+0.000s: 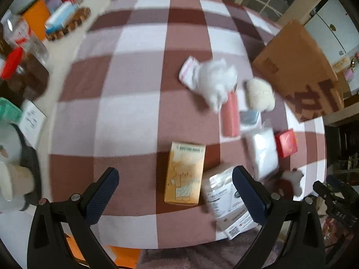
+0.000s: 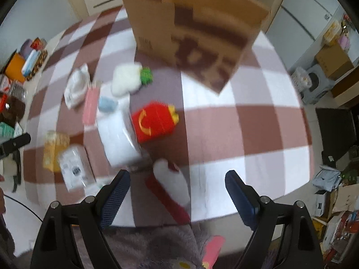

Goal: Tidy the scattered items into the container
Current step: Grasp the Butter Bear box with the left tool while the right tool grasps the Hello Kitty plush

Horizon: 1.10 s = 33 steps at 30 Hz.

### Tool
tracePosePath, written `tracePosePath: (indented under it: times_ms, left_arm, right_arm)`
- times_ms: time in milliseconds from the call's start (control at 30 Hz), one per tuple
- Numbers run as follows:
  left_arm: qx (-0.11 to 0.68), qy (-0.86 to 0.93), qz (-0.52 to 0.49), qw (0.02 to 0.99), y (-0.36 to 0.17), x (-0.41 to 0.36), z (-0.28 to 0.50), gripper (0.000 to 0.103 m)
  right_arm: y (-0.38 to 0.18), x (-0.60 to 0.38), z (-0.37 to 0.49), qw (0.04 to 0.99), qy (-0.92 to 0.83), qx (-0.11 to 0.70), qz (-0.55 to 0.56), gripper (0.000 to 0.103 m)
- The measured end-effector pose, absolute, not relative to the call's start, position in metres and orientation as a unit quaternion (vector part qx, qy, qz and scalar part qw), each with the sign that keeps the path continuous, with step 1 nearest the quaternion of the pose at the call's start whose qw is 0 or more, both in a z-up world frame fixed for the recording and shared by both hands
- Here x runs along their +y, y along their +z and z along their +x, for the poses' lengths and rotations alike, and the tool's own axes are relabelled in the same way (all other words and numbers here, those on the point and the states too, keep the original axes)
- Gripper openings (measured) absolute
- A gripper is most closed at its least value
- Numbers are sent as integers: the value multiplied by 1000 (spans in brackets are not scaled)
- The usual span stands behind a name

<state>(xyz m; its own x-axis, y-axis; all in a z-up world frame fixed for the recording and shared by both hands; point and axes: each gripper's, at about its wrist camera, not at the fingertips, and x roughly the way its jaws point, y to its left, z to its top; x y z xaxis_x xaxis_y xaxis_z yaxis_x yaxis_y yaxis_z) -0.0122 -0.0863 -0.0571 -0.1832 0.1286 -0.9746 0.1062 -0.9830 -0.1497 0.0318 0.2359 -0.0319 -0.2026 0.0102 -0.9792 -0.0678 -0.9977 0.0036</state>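
Left wrist view shows the left tongs (image 1: 176, 186) wide apart over a yellow box (image 1: 185, 174), and the right tongs (image 2: 177, 187) gape above a white-and-red plush (image 2: 174, 182) on the bench (image 2: 258, 134).

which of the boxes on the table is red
The red box with the yellow arch on its side, beside the white packet. The yellow carton and the big cardboard box are not red.

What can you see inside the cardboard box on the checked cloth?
Nothing of its inside shows. Both wrist views show only the outer brown walls of the cardboard box, with dark print on them. Its opening and contents are hidden from view.
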Motion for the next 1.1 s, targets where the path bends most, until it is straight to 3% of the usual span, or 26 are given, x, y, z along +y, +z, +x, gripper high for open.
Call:
tracePosePath:
  times_ms: [233, 400, 700, 833, 1000, 1100]
  left_arm:
    - [-73, 734, -676, 7, -103, -81, -14, 101]
    - [-70, 727, -683, 12, -116, -74, -20, 101]
    - [-72, 723, -687, 16, -127, -65, -15, 100]
    - [-94, 716, -692, 20, -129, -66, -8, 89]
    - [-74, 717, -693, 16, -128, -60, 5, 78]
    - [-61, 723, -688, 13, -125, -58, 14, 68]
  right_arm:
    - [-70, 241, 41, 20, 754, 27, -656, 87]
    - [-87, 243, 39, 11, 741, 36, -670, 76]
    - [-105, 231, 37, -25, 731, 31, -681, 76]
    - [-111, 222, 38, -41, 725, 28, -687, 73]
    - [-120, 212, 43, -73, 709, 55, -700, 47]
    - [-122, 208, 46, -73, 708, 52, -700, 45]
